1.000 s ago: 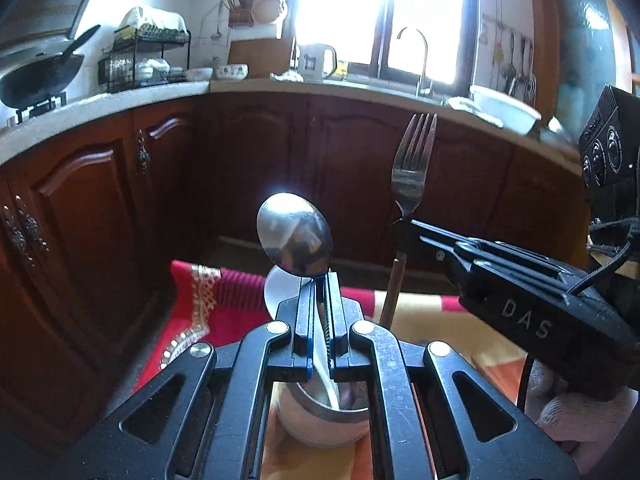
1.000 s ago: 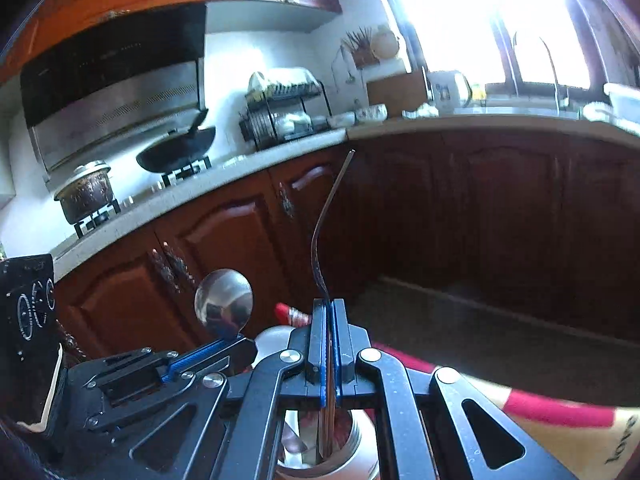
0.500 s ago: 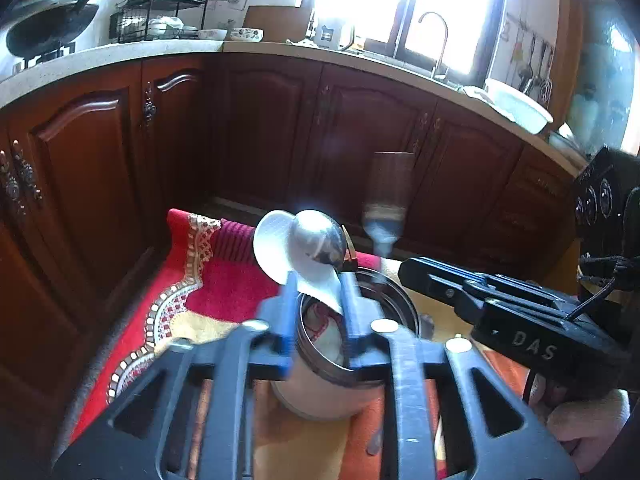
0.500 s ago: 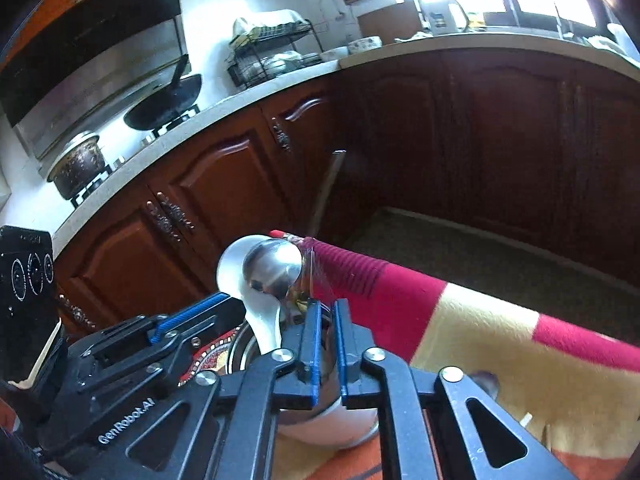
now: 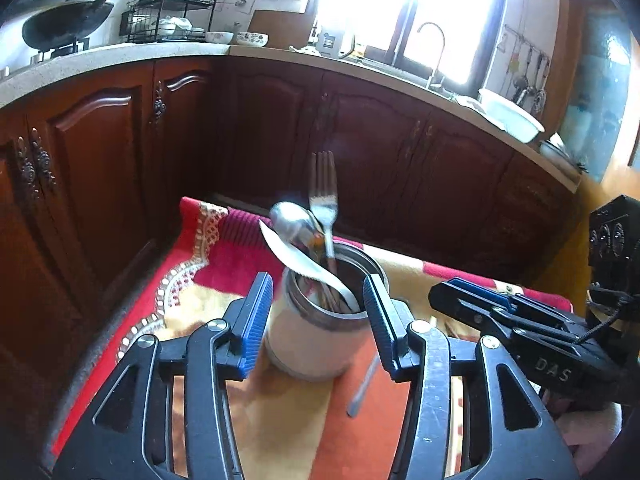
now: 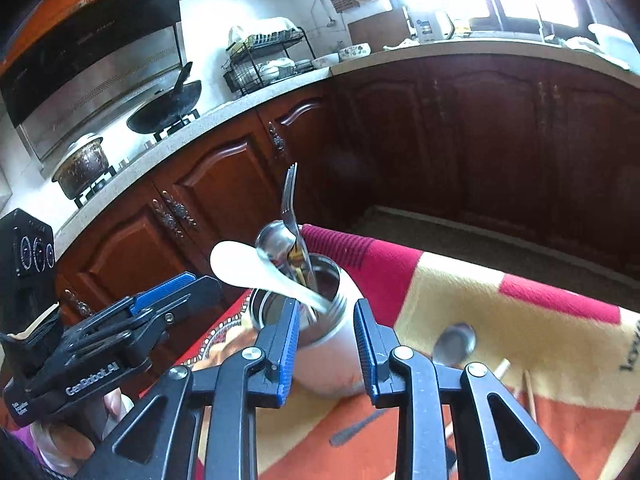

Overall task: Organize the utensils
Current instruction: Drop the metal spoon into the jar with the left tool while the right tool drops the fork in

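A steel utensil cup stands on the patterned cloth. It holds a fork, a metal spoon and a white spoon, all upright or leaning. My left gripper is open and empty, its fingers either side of the cup. My right gripper is open and empty, also astride the cup; the fork, metal spoon and white spoon show there too. The right gripper also appears in the left wrist view.
Another metal spoon lies on the cloth to the right of the cup, with wooden chopsticks beyond it. A utensil handle lies beside the cup. Dark wooden cabinets and a countertop ring the table.
Both grippers opened and drew back: the left let go of the metal spoon and the right let go of the fork. Both utensils now stand in the cup.
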Demonstrator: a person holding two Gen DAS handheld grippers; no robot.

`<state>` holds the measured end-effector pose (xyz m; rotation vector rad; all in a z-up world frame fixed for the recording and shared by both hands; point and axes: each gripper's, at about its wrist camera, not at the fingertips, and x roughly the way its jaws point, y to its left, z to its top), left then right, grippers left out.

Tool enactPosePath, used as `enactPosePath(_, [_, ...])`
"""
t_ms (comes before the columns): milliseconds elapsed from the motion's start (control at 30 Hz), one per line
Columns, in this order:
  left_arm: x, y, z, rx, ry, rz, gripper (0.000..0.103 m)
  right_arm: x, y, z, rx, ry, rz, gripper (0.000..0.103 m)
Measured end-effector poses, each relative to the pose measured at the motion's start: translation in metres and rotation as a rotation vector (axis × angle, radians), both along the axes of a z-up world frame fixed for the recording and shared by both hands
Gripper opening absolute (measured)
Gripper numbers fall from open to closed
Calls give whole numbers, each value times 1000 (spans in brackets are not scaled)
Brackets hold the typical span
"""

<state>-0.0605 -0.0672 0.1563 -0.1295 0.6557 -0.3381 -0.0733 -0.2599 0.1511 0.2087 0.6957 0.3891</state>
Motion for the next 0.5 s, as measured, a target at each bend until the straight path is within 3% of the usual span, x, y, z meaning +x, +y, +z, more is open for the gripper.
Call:
enactPosePath(267, [-38,-20,-1,38,30,-11,48,-61,-9,11,-87,-33,-90,42])
enactPosePath(500, [-67,-41,1,56,33,-48,48,-108,-23,17,-142,-46,-165,43])
